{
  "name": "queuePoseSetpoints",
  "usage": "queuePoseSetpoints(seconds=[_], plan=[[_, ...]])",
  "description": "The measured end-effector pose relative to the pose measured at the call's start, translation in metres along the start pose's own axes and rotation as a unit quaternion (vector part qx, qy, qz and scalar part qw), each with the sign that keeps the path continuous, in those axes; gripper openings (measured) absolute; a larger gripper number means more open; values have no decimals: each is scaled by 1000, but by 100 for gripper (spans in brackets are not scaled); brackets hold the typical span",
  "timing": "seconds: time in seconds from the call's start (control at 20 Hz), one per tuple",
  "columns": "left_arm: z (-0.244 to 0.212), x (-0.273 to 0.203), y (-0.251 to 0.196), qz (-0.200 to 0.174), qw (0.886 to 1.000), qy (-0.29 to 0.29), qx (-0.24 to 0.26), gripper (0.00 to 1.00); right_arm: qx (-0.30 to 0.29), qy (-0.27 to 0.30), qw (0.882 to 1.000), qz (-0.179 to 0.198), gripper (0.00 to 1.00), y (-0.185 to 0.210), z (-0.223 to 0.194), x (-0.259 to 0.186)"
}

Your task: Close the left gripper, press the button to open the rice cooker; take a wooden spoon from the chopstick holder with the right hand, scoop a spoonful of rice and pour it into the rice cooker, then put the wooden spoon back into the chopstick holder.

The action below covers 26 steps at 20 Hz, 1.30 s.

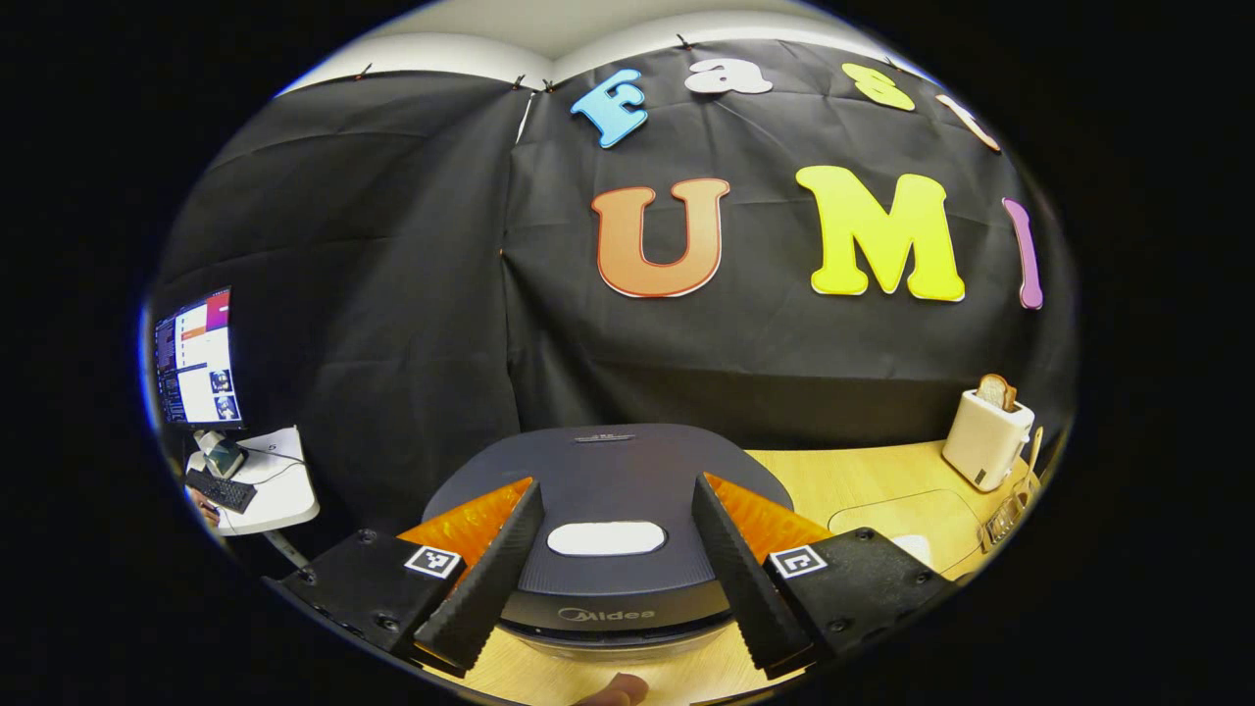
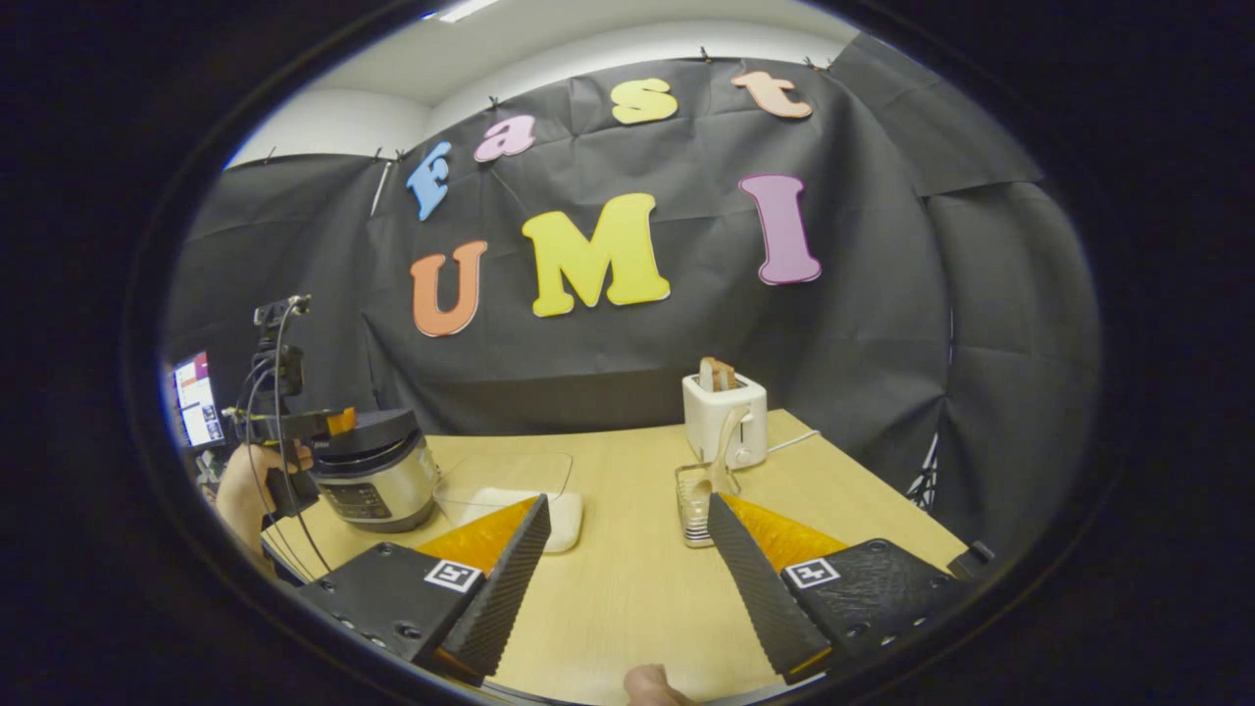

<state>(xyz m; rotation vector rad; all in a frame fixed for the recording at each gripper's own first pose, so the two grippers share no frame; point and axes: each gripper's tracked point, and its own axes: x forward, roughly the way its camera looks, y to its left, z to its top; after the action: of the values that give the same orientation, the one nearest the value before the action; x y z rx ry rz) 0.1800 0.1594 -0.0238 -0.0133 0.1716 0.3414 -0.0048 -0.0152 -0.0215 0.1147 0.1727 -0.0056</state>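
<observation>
Black cloth wall [image 2: 608, 353] hangs pinned along its top edge, creased, wrapping around the back and right side of the booth. White wall [image 2: 324, 123] and ceiling above it, with a ceiling light strip [image 2: 463, 10] at the top. Light wooden table [image 2: 627, 579] in front of the cloth. White toaster [image 2: 725, 420] with bread in it stands at the table's far edge. Off left, a lit monitor [image 1: 196, 358] over a small white side table [image 1: 270, 480] with a keyboard [image 1: 221, 490].

Wooden table [image 2: 627, 579] under rice cooker [image 2: 377, 471], toaster [image 2: 726, 417], chopstick holder [image 2: 694, 505] (wire), white dish [image 2: 549, 515].
</observation>
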Motion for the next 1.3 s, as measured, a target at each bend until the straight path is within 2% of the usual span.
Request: queuePoseSetpoints(seconds=[0.25, 0.3, 0.4, 0.55, 0.75, 0.8, 0.9, 1.05, 1.1, 1.25, 1.3], plan=[[-13, 2, 1, 10, 1000, -22, -3, 98, -10, 1, 1000, 15, 96, 10, -5, 4], [-15, 2, 0, 13, 999, -36, -4, 98, -10, 3, 1000, 15, 99, 11, -7, 6], [-10, 3, 1, 17, 997, -79, 1, 98, -8, 10, 1000, 19, 96, 14, -11, 6], [-22, 5, 0, 18, 997, -72, -1, 98, -6, 14, 999, 29, 99, 19, -12, 6], [-14, 2, 0, 22, 993, -116, 1, 99, -7, 17, 999, 31, 96, 22, -15, 5], [-15, 2, 0, 20, 993, -116, 1, 98, -8, 17, 999, 32, 93, 23, -14, 4], [-15, 3, 1, 18, 993, -119, 4, 98, -10, 13, 999, 30, 99, 21, -11, 4], [-12, 4, 1, 16, 992, -126, 3, 98, -8, 13, 999, 28, 99, 19, -12, 6], [-13, 3, 1, 15, 992, -123, 10, 97, -7, 14, 999, 28, 96, 18, -12, 6], [-7, -6, -1, 15, 993, -117, 26, 98, -2, 14, 1000, 25, 96, 15, -11, 6], [0, -14, -5, 8, 992, -127, 24, 98, -1, 11, 1000, 25, 99, 15, -10, 5]])
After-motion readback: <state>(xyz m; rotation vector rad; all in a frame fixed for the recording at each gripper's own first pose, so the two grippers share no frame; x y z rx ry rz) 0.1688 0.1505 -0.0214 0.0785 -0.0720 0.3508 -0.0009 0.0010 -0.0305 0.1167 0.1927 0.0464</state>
